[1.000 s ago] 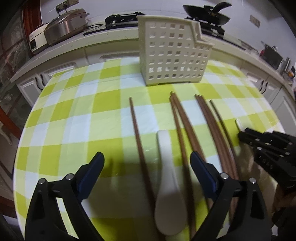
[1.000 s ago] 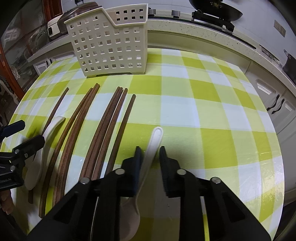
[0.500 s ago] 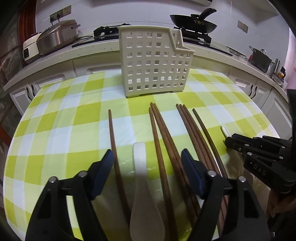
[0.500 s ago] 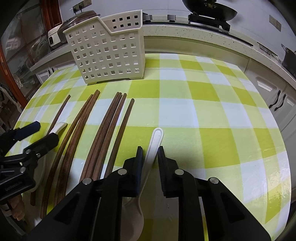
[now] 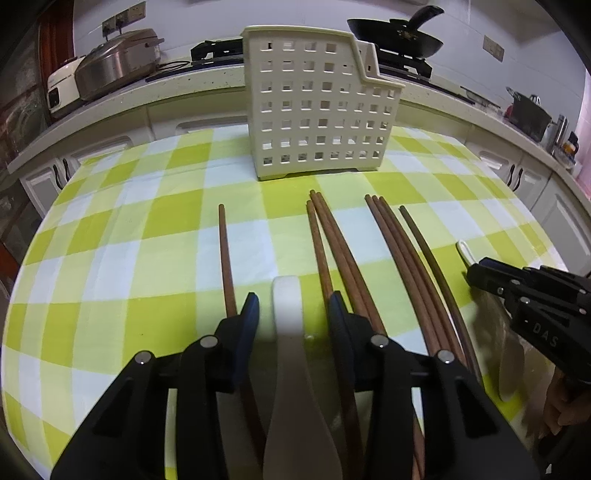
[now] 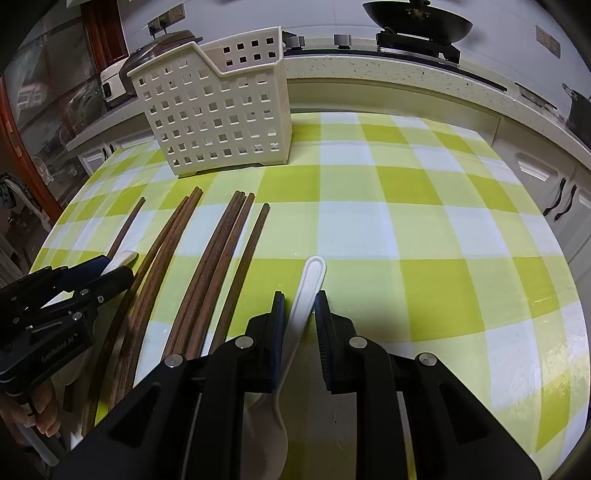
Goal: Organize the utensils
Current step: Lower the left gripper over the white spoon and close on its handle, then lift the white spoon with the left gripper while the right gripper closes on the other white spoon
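You hold the left tool (image 5: 293,312) straddling the handle of a white ceramic soup spoon (image 5: 290,354) that lies on the desk (image 5: 110,258), which is covered in a green-and-white checked cloth, on the near side of the cream perforated plastic utensil holder (image 5: 317,110). Its jaws have just been closing; the spoon handle sits between them, but a gap shows on both sides, so the pads do not yet press on it. You hold the right tool (image 6: 299,314) nearly closed around the handle of a second white ceramic spoon (image 6: 308,288); one pad touches the handle, while a sliver of gap seems to remain at the other, so a firm grip cannot be confirmed. Both tools tilt downward along the handles, probably so that each spoon can be pinched by its narrow stem and lifted clear.

Dark brown wooden chopsticks (image 5: 402,254) lie flat in loose groups between the two spoons, their tips pointing toward the utensil holder. One single chopstick (image 5: 226,266) lies just beside the left tool's outer finger, and another group runs under its inner finger; these could be dragged or pinched together with the spoon. The utensil holder stands upright and appears empty. Beyond it, a counter carries a rice cooker (image 5: 107,66) and a black wok (image 5: 397,35), well apart from the work.
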